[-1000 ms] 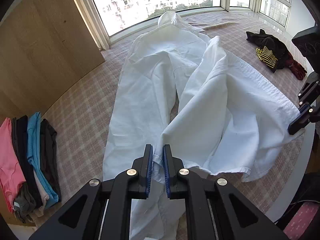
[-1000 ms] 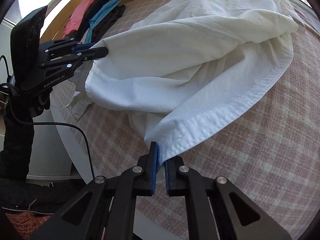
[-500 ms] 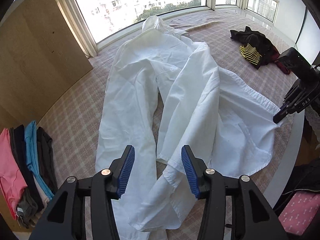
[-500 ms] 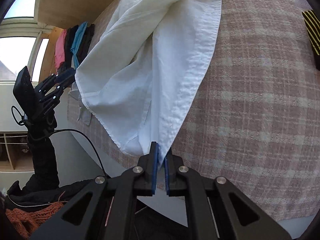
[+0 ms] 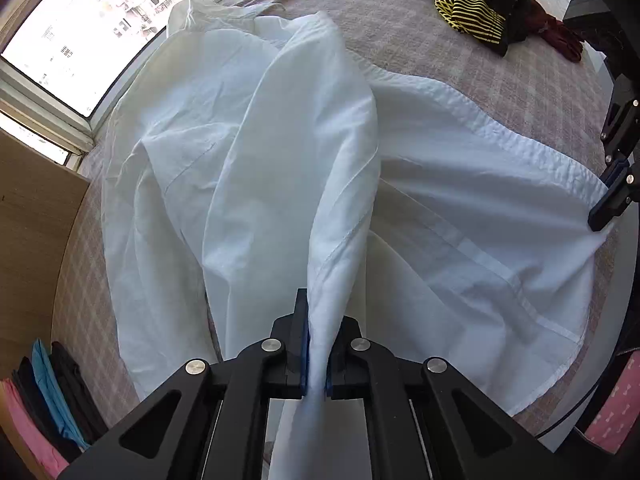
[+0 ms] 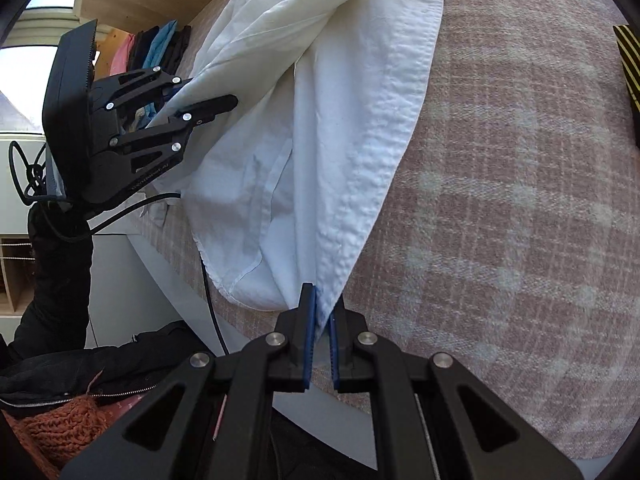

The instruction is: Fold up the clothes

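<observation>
A large white garment [image 5: 260,160] lies rumpled across the plaid-covered table [image 5: 520,80]. In the left wrist view my left gripper [image 5: 318,308] points steeply down, its jaws closing on a raised fold of the garment, with the cloth pinched between the blue pads. My right gripper [image 5: 602,208] holds the hem corner at the right, by the table's rim. In the right wrist view the right gripper [image 6: 323,300] is shut on that thick seamed hem of the garment [image 6: 360,140]. The left gripper [image 6: 204,94] grips cloth at the upper left.
A row of folded clothes [image 5: 48,392] in pink, black and blue sits by the wooden panel [image 5: 32,240]. A dark pile with a yellow-striped piece [image 5: 476,16] lies at the far right. The table's rounded edge [image 6: 168,256] runs close to both grippers. A person's black sleeve [image 6: 60,272] holds the left gripper.
My left gripper let go of the hem, opened wide, shifted over the garment and closed on a raised fold. The right gripper drew its corner toward the table's edge, then held still.
</observation>
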Demonstrator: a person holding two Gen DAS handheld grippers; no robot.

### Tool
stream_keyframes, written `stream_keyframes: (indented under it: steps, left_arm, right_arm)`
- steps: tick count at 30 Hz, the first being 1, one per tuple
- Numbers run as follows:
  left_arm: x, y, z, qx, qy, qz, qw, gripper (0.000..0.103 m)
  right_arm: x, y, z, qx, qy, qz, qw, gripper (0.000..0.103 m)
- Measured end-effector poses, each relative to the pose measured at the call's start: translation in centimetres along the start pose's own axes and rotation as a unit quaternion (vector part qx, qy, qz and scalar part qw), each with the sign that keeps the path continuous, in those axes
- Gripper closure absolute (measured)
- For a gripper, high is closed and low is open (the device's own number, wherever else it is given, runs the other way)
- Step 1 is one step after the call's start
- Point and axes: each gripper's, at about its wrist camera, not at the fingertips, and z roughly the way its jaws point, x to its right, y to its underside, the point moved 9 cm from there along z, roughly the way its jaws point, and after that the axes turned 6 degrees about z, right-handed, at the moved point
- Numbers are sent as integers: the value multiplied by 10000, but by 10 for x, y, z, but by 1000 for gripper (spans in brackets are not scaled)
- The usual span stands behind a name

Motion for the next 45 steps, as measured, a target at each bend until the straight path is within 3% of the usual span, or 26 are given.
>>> stream_keyframes:
  steps: [2, 6, 9, 12, 13, 17, 18, 23, 28, 31, 33, 36, 38, 43, 45]
  left_arm:
    - [-29, 8, -23, 100, -290, -346, 9989, 99]
    - [-67, 32, -56, 188, -490, -948, 9941, 96]
    - [-67, 40, -56, 124, -374, -1099, 9932, 94]
    - [-58, 39, -54, 141, -269, -1159, 9928, 94]
    - [-56, 38, -55, 193, -205, -1211, 9922, 94]
    - [-57, 36, -61, 308, -144, -1426, 9892, 94]
    - [-60, 38, -62, 289, -171, -1483, 9884, 94]
    - [-70, 47, -62, 187, -73, -1783, 9838, 94]
    - [-65, 49, -56, 59, 10, -1851, 9827, 94]
    - [-63, 54, -51, -34, 87, -1944, 9809, 94]
    - [-62, 59, -46, -88, 159, -2088, 9778, 94]
    - [-57, 68, -41, -175, 248, -2250, 9739, 94]
    - [-55, 71, -42, -163, 304, -2296, 9727, 93]
    - [-60, 55, -55, -76, 184, -2050, 9786, 91]
    - [-60, 39, -60, -4, 129, -1833, 9830, 80]
  right_arm:
    - [-2, -1, -11, 26, -89, -71, 9999, 97]
    - [-12, 3, -36, 71, -32, -441, 9990, 97]
    - [-6, 11, -23, -244, 391, -648, 9968, 94]
    - [0, -6, -34, -320, 489, -638, 9963, 92]
    - [1, -22, -48, -110, 493, -656, 9966, 91]
    - [17, -122, -107, 1078, 618, -645, 9901, 64]
    - [26, -151, -114, 1321, 734, -614, 9866, 63]
    - [48, -268, -96, 1472, 889, -271, 9847, 63]
    - [49, -323, -72, 1285, 831, -185, 9880, 63]
    - [38, -340, -63, 1357, 1039, -684, 9829, 63]
    - [16, -355, -58, 1292, 795, -882, 9845, 63]
    - [-27, -379, -53, 1328, -25, -986, 9862, 63]
    - [-54, -384, -47, 1118, -493, -1083, 9866, 63]
    - [-45, -345, -84, 889, -211, -1188, 9887, 63]
    - [-28, -320, -101, 636, -4, -1123, 9916, 63]
